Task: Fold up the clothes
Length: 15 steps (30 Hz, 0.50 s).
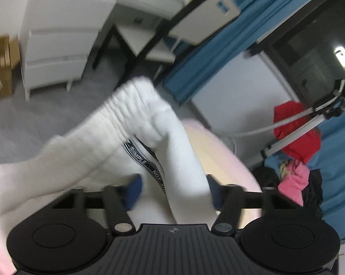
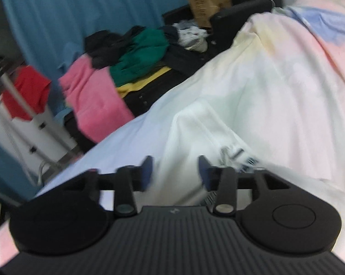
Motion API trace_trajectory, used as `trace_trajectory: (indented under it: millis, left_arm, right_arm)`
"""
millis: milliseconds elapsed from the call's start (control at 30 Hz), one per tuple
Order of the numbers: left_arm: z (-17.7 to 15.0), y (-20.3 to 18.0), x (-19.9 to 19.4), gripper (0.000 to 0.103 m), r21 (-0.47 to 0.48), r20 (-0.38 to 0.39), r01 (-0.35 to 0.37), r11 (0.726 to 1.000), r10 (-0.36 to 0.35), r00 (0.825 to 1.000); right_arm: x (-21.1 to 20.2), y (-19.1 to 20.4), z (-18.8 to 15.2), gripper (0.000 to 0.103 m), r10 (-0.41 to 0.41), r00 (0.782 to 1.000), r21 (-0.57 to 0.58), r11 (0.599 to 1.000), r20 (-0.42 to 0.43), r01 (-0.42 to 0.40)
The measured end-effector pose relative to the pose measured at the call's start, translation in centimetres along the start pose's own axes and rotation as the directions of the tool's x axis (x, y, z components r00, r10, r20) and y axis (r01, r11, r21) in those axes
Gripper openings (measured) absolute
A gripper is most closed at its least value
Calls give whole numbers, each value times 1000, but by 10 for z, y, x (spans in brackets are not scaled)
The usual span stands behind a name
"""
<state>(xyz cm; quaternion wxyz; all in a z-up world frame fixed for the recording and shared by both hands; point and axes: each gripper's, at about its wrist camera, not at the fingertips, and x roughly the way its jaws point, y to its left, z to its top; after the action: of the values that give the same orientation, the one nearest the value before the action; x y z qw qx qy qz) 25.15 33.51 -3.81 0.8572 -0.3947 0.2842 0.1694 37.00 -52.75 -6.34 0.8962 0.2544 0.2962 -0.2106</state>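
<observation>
The right gripper [image 2: 175, 171] hangs with its blue-padded jaws apart over a white garment [image 2: 195, 133] that lies on a pastel bedsheet [image 2: 287, 68]; cloth shows between the pads, though neither presses on it. Dark lettering (too blurred to read) marks the garment just beside the right finger. Beyond the bed's edge, an open black suitcase [image 2: 149, 91] holds a heap of clothes: pink [image 2: 97, 100], green [image 2: 140, 57], black and yellow. A blue curtain [image 2: 92, 4] hangs behind.

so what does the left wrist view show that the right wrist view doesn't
Only the left wrist view: white drawers, a chair and the garment's elastic waistband. Only the right wrist view: a green garment and a yellow one. Both: the white garment, pastel sheet, blue curtain, pink and red clothes.
</observation>
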Motion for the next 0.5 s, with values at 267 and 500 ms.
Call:
trace_trajectory:
  millis: [267, 500]
  left_arm:
    - [-59, 50, -86, 79, -132, -17, 87, 987, -90, 996]
    - [-109, 92, -104, 88, -353, -106, 62, 934, -106, 989]
  right_arm:
    - [-90, -60, -48, 60, 188, 982, 221, 957, 25, -189]
    - [-116, -117, -98, 62, 252, 968, 408, 884, -8, -226]
